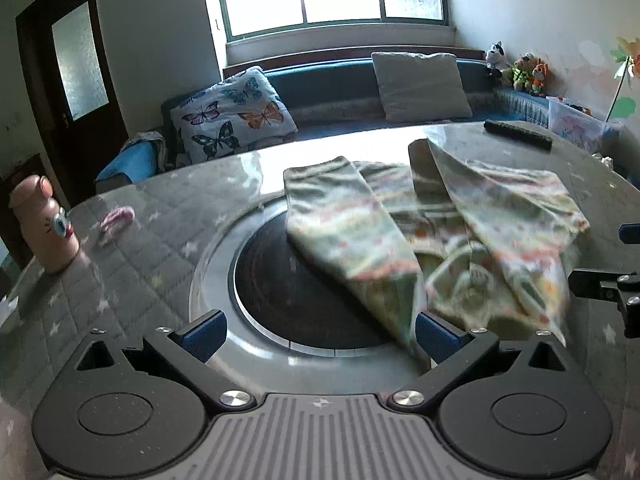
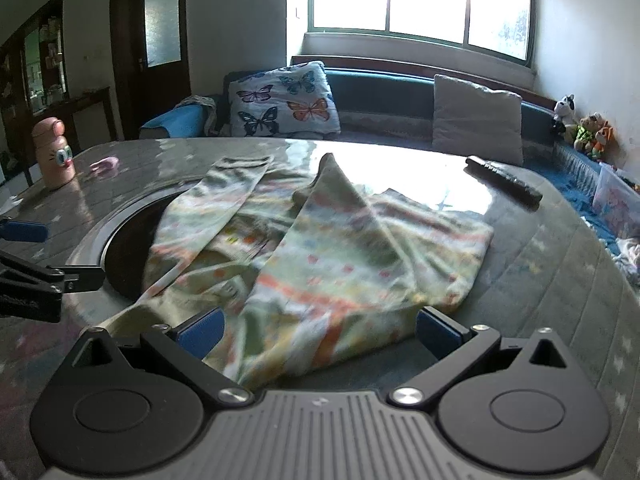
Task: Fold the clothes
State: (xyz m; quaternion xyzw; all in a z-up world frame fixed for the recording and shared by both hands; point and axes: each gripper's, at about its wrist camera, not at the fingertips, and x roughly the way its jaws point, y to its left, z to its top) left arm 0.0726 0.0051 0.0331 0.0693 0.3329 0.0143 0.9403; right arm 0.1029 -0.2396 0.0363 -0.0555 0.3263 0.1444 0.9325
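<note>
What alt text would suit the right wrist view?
A crumpled pastel patterned garment lies on a grey table, partly between the right gripper's open jaws. Sofa cushions and a bright window sit behind.

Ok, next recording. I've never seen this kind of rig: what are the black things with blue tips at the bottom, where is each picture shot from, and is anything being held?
There is no robot here. A person holds a pair of hand-held tongs in each hand, and each pair carries a wide-angle camera looking forward along its two blue-padded fingers. One picture comes from the left tongs, the other from the right tongs. Each view also catches the other pair at its edge.

On the glossy round table lies a pale patterned garment, its sleeves folded over the body, partly covering a dark round inset in the table's middle. Also there: a pink bottle, a small pink item and a dark remote-like bar.

Both tongs are open. The cloth lies between or beside their fingers, but nothing is pinched.
</note>
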